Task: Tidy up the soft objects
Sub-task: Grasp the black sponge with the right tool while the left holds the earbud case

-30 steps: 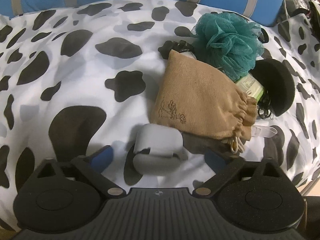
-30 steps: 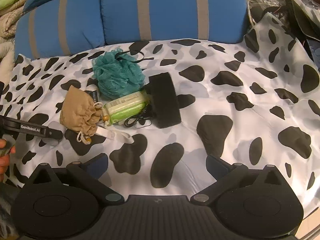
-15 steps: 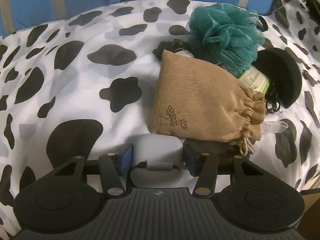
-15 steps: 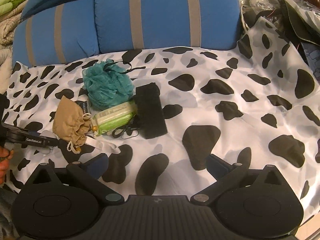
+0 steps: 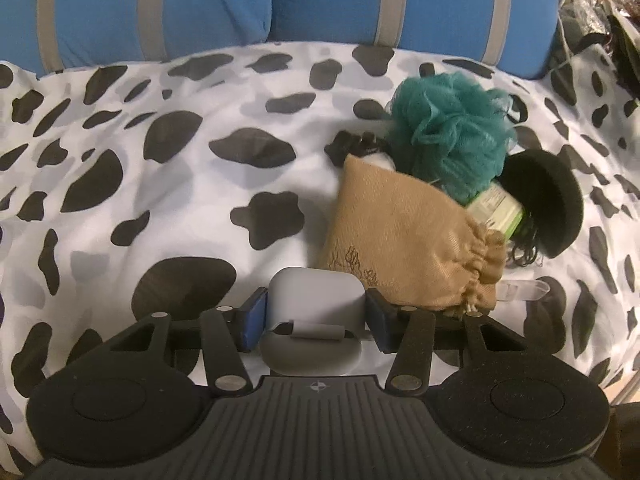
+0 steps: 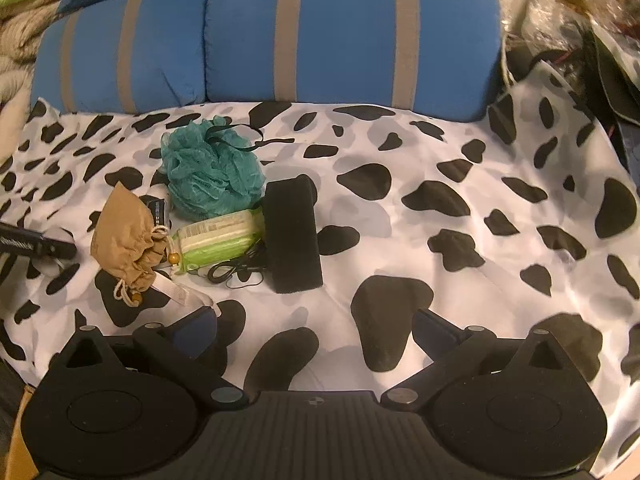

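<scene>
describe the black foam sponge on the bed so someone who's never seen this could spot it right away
Start at the blue striped pillows at the head of the cow-print sheet, then drop to the small cluster of items in front of them. The black sponge lies at the cluster's right edge, beside the green packet and below the teal mesh pouf. It is the only solid black, thick, blocky piece there.
</scene>
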Tool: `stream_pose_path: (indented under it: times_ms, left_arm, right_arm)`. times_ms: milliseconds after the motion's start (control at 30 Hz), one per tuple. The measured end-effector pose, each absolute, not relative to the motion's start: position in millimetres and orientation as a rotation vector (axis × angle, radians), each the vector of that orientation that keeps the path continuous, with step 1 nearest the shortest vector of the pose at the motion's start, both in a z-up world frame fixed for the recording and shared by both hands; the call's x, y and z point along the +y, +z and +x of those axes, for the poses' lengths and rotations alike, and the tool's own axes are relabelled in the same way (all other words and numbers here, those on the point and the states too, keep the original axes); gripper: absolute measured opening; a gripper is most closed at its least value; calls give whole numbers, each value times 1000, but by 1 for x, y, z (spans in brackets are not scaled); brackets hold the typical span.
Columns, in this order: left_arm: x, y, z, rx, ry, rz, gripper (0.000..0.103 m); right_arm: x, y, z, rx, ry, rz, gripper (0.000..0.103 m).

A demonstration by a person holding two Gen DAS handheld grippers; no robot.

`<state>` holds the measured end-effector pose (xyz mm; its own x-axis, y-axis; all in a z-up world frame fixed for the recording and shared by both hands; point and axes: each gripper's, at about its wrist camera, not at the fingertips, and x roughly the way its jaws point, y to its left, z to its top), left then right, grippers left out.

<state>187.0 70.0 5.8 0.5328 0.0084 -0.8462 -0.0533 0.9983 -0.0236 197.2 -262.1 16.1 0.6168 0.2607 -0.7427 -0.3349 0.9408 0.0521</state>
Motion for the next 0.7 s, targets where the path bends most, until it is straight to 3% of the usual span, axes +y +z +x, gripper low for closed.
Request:
stream_pose_path:
  times_ms: [600,700]
  left_arm:
    - [62,19,193,982,-54,-90,50]
    - [53,18,194,994,-106,-85,50]
  right_arm:
    - [-222,-10,267,833,357,-167,101]
    - [-214,-18,279,843,352,-189,96]
